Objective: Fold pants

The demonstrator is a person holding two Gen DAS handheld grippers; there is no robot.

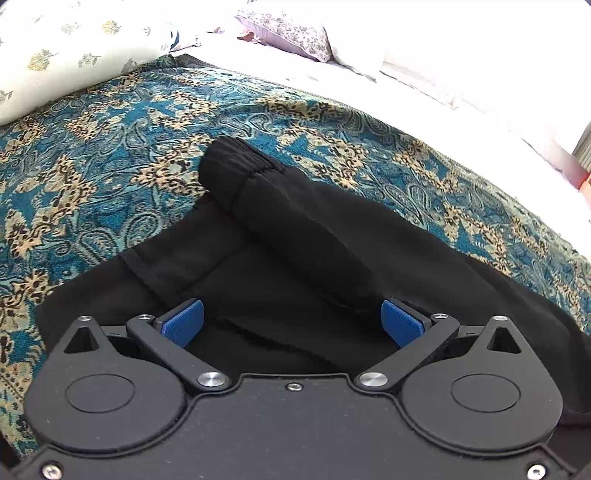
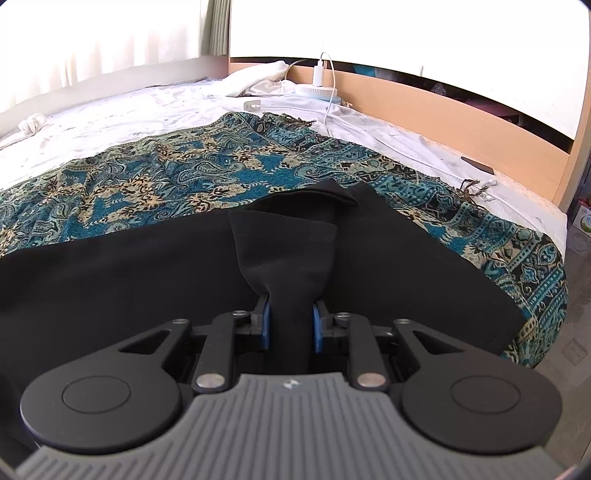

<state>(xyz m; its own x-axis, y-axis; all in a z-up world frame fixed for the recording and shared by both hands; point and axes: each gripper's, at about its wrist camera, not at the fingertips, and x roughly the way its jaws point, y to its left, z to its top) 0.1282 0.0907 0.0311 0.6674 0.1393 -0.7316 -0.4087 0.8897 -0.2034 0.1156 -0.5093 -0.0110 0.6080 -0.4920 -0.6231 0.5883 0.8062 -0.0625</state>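
Observation:
Black pants [image 1: 295, 236] lie on a blue and gold patterned throw [image 1: 110, 155] spread over a bed. In the left wrist view the elastic waistband [image 1: 240, 162] points away, and my left gripper [image 1: 291, 321] stands wide open just above the cloth, its blue pads [image 1: 184, 321] apart with only flat fabric below them. In the right wrist view the pants [image 2: 110, 280] stretch across the throw [image 2: 184, 177]. My right gripper [image 2: 290, 325] is shut on a bunched fold of the black cloth [image 2: 284, 254], which rises out between the blue pads [image 2: 316, 325] with its hemmed end up.
A floral pillow [image 1: 62, 62] and a second pillow [image 1: 288, 33] lie at the far edge of the bed. A white sheet [image 2: 129, 110], a white charger cable [image 2: 332, 114], a round white device [image 2: 317, 92] and the wooden bed frame [image 2: 461, 122] are beyond the throw.

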